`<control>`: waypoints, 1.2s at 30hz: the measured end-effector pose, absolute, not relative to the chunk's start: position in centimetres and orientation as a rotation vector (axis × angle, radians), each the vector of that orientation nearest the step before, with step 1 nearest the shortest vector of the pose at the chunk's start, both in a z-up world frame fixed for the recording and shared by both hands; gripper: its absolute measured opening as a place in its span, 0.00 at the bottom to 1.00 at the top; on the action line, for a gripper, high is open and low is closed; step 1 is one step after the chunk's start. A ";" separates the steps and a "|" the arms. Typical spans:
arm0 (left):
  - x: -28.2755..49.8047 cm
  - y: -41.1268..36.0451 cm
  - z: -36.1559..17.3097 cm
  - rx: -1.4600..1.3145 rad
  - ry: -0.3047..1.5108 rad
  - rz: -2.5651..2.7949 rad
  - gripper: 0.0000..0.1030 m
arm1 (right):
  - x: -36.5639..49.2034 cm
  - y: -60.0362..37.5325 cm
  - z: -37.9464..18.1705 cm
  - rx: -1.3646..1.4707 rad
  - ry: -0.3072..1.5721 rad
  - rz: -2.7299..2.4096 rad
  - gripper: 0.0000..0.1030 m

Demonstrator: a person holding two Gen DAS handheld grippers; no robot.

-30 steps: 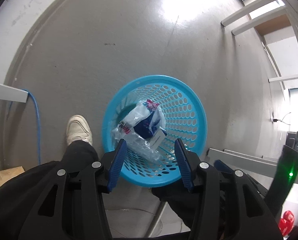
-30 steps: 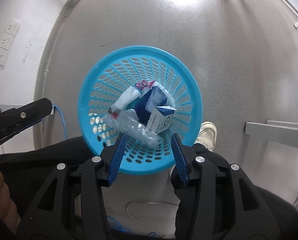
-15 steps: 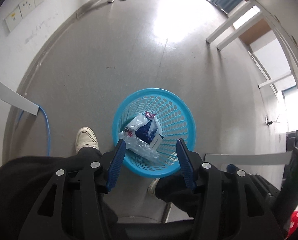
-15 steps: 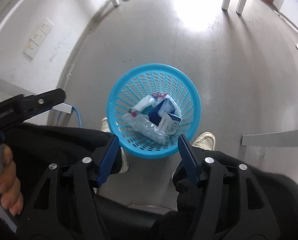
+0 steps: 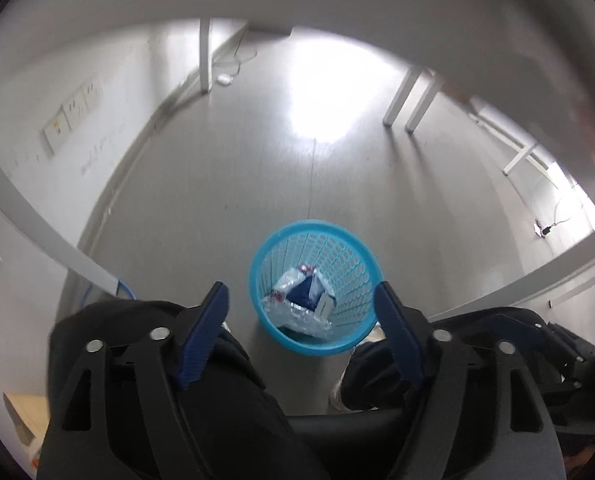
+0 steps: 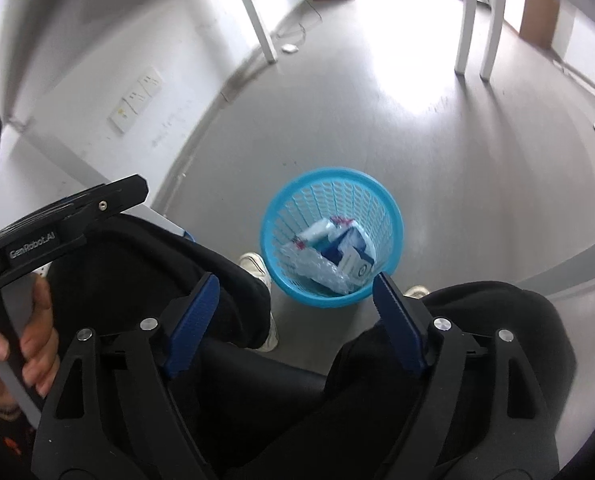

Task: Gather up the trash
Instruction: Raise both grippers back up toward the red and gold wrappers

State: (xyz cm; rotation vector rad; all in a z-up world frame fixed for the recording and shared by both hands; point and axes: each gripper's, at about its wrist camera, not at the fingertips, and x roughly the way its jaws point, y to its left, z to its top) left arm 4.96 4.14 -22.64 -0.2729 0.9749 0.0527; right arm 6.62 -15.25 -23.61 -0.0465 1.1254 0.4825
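A blue perforated plastic basket (image 5: 353, 256) (image 6: 329, 188) stands on the grey floor between the person's feet. Inside it lie a crumpled clear plastic bottle (image 5: 297, 318) (image 6: 321, 270), a white and blue wrapper (image 5: 293, 282) (image 6: 317, 232) and a small white and blue carton (image 5: 324, 305) (image 6: 355, 266). My left gripper (image 5: 302, 293) hangs high above the basket, its jaws opening with nothing between them. High over the basket too, my right gripper (image 6: 295, 282) has its jaws opening and holds nothing.
The person's black trouser legs (image 6: 145, 272) and white shoes (image 6: 253, 262) flank the basket. White table legs (image 6: 475, 24) (image 5: 204, 56) stand across the floor. A wall with sockets (image 6: 135, 104) runs on the left. The person's hand (image 6: 29, 344) holds the other gripper's handle.
Both grippers have risen well away from the basket, which now looks much smaller. Both pairs of jaws have spread wider. The trash still lies in the basket.
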 end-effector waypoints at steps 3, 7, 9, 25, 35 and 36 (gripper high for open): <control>3.2 4.0 -20.9 -0.243 0.909 0.038 0.87 | 4.8 -16.1 -21.4 -0.047 1.067 0.494 0.79; 1.1 4.2 -18.5 -0.235 0.856 0.008 0.94 | 3.4 -17.4 -18.6 -0.033 0.997 0.495 0.82; 0.1 4.4 -16.9 -0.214 0.812 0.010 0.94 | 2.9 -18.0 -17.1 -0.025 0.960 0.495 0.85; -0.7 4.6 -7.4 -0.089 0.593 -0.003 0.94 | 4.2 -20.5 -3.7 0.039 0.655 0.497 0.91; 4.2 3.6 -5.4 -0.030 0.575 -0.061 0.94 | 10.8 -19.3 0.5 0.021 0.591 0.453 0.91; 4.6 3.5 -5.2 -0.023 0.575 -0.067 0.94 | 11.4 -19.1 0.7 0.021 0.589 0.451 0.91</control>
